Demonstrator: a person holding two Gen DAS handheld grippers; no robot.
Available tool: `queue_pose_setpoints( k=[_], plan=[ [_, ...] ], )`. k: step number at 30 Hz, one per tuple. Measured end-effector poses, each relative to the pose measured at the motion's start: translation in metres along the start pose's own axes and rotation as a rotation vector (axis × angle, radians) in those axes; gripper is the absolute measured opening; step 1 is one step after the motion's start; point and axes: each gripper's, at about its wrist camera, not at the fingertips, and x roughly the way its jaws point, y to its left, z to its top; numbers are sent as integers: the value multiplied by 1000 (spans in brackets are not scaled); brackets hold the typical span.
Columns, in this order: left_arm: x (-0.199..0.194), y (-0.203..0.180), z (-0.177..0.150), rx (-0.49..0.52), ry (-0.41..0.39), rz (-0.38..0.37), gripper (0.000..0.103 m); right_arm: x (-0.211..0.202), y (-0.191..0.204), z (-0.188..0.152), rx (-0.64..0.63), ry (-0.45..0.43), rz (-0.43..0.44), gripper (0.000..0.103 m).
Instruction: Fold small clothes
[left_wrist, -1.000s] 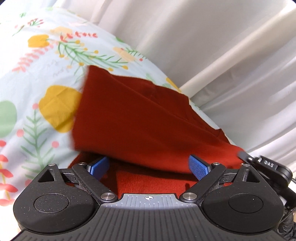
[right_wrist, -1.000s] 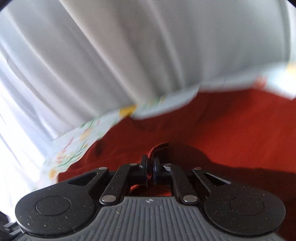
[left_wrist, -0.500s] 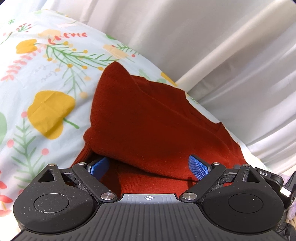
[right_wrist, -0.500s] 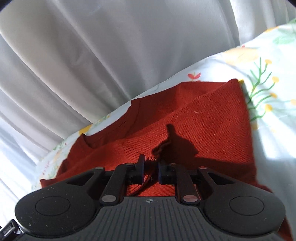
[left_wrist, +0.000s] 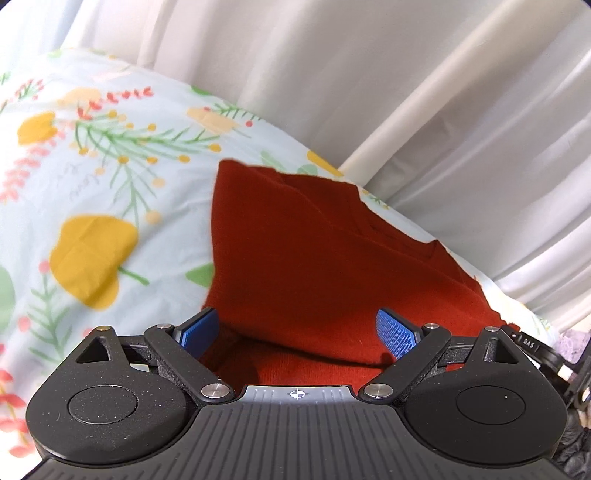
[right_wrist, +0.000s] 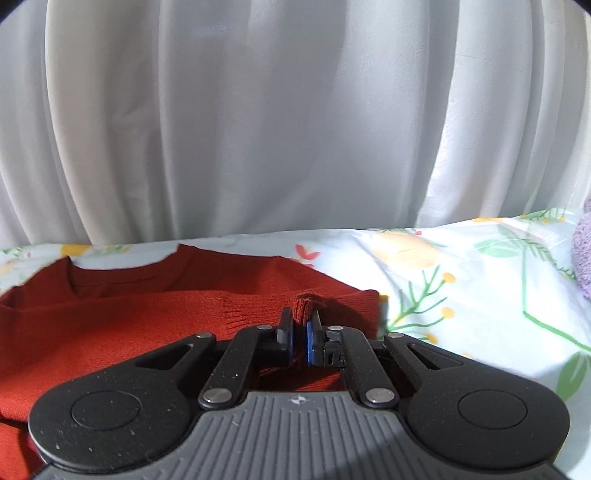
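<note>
A red knit sweater (left_wrist: 314, 251) lies on the floral bedsheet (left_wrist: 92, 166), one part folded over the body. My left gripper (left_wrist: 295, 317) hovers at its near edge, open, blue pads wide apart on either side of the fold and pressing on nothing. In the right wrist view the sweater (right_wrist: 147, 325) lies flat with its neckline at the far left. My right gripper (right_wrist: 300, 321) pinches a small bunch of ribbed red knit near the sweater's right edge, and its jaws are closing on it.
White curtains (right_wrist: 258, 129) hang close behind the bed's far edge. A purple towel-like cloth (right_wrist: 581, 251) lies at the far right. Bare floral sheet (right_wrist: 461, 295) stretches to the right of the sweater. Part of the other gripper's body (left_wrist: 532, 347) shows at the left view's right edge.
My right gripper has carried the pinched knit across and lowered it onto the sweater. The lifted red flap has come down and now lies flatter. My left gripper has stayed in place, open.
</note>
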Motion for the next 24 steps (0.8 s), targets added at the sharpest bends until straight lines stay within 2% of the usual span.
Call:
queue_pose_setpoints(
  k=[2, 4, 5, 6, 7, 10, 12, 15, 18, 22, 24],
  plan=[
    [-1, -4, 6, 27, -17, 9, 96, -3, -1, 2, 50, 9, -47, 8],
    [2, -11, 12, 48, -29, 11, 96, -16, 4, 5, 89, -54, -75, 11],
    [5, -16, 15, 58, -31, 10, 96, -22, 9, 7, 107, -83, -56, 13],
    [8, -22, 17, 73, -38, 1, 96, -24, 16, 8, 119, -89, -7, 14],
    [14, -29, 18, 95, -45, -9, 96, -22, 26, 8, 121, -69, 84, 14],
    [38, -51, 18, 184, -77, 38, 96, -3, 59, -2, 103, 42, 336, 14],
    [58, -63, 16, 273, -107, 83, 96, 7, 79, -12, 45, 43, 392, 14],
    [84, -65, 16, 344, -134, 180, 95, 22, 91, -19, -48, 6, 330, 8],
    [101, -49, 23, 290, -131, 255, 95, 32, 80, -16, -131, -55, 155, 8],
    [108, -32, 30, 303, -167, 292, 99, 43, 28, -4, -35, -54, 47, 0],
    [111, -25, 32, 317, -178, 301, 103, 45, 10, -2, 7, -46, 101, 0]
  ],
)
